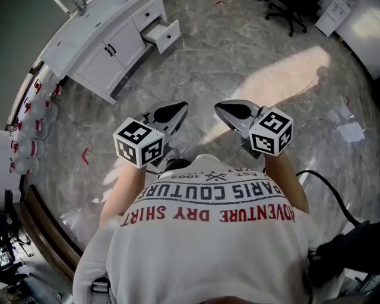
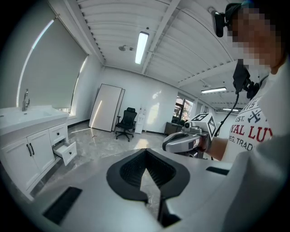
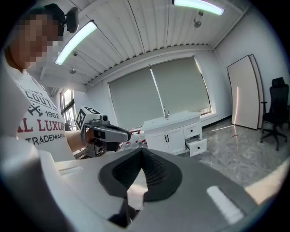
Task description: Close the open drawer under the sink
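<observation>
The white sink cabinet (image 1: 113,44) stands far off at the top left of the head view. Its lower right drawer (image 1: 161,34) is pulled out. Both grippers hang in front of the person's chest, well away from it. My left gripper (image 1: 176,110) and right gripper (image 1: 227,109) are shut with nothing held, their tips pointing toward each other. The left gripper view has the open drawer (image 2: 66,152) at the left, beyond the closed jaws (image 2: 145,153). In the right gripper view the drawer (image 3: 196,145) sticks out of the cabinet (image 3: 172,130), behind the jaws (image 3: 142,152).
Grey marble floor with a sunlit patch (image 1: 285,74) lies between me and the cabinet. Several water bottles (image 1: 29,119) line the left wall. A black office chair (image 1: 289,12) is at the back right, with a white board (image 2: 106,107) leaning on the wall. A black cable (image 1: 332,193) lies at the right.
</observation>
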Available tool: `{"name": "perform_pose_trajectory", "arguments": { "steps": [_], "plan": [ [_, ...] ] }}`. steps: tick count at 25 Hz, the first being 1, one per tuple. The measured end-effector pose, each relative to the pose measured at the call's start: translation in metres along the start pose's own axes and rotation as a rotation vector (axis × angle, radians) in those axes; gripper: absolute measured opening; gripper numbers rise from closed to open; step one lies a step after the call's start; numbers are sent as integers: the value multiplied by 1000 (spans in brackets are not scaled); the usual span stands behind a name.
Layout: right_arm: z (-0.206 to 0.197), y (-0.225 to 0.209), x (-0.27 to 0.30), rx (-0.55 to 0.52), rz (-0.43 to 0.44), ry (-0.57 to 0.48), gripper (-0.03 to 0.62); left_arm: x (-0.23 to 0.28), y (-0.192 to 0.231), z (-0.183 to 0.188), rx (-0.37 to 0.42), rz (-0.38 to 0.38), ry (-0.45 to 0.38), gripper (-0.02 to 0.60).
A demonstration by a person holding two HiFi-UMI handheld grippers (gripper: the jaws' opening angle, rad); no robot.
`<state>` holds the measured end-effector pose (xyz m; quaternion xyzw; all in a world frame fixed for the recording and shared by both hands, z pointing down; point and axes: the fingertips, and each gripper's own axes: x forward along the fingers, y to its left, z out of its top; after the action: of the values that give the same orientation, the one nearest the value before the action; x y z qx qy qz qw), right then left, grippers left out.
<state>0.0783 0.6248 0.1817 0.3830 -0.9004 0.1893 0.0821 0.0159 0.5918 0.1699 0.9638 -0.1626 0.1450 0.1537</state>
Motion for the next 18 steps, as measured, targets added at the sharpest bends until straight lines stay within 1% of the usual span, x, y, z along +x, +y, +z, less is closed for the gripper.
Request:
{"name": "perform_pose_trajectory", "arguments": {
  "steps": [4, 9, 13, 15, 18],
  "plan": [
    [-1, -22, 3, 31, -14, 5, 2, 14, 11, 1, 2, -2, 18, 3],
    [-1, -54, 36, 46, -27, -2, 2, 28, 52, -6, -15, 11, 35, 3],
    [5, -88, 80, 54, -4, 26, 2, 43, 108, -5, -41, 35, 39, 3],
    [12, -112, 108, 58, 6, 37, 2, 54, 145, -1, -61, 45, 38, 2],
    [29, -160, 155, 73, 5, 48, 2, 76, 211, 11, -83, 59, 39, 3]
  ]
}}
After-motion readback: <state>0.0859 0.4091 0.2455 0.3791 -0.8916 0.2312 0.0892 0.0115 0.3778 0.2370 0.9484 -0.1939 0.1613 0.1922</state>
